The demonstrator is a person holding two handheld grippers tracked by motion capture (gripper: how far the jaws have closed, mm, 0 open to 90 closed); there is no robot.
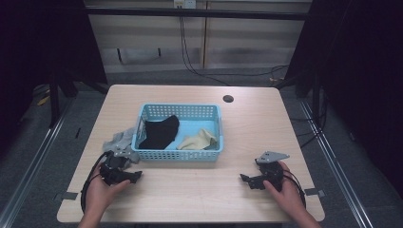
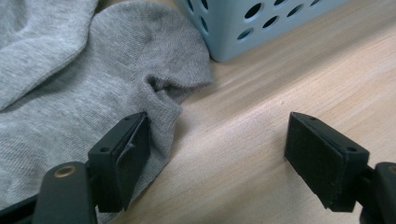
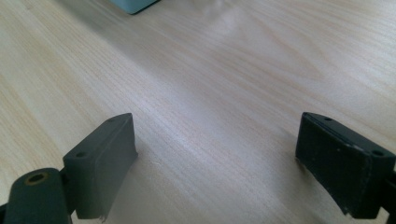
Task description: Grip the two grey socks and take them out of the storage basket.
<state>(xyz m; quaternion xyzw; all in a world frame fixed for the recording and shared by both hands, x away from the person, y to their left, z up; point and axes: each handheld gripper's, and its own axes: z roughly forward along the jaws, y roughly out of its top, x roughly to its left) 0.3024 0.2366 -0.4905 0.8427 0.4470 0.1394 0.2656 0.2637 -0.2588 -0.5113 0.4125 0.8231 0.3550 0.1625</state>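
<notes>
A light blue perforated basket (image 1: 180, 156) stands mid-table, holding a black sock (image 1: 161, 133) and a cream sock (image 1: 199, 141). Crumpled grey socks (image 1: 121, 140) lie on the table against the basket's left front corner. My left gripper (image 1: 122, 164) sits just in front of them. In the left gripper view it (image 2: 217, 135) is open, its left jaw touching the grey sock's (image 2: 70, 84) edge, with the basket corner (image 2: 243, 23) beyond. My right gripper (image 1: 252, 170) rests at the front right. It (image 3: 217, 135) is open over bare wood, the basket corner (image 3: 135, 4) far ahead.
The wooden table (image 1: 247, 128) has a round cable hole (image 1: 228, 99) at the back right and tape tabs (image 1: 69, 195) at its front corners. Dark frames and curtains flank the table. Cables (image 1: 228, 73) run along the floor behind.
</notes>
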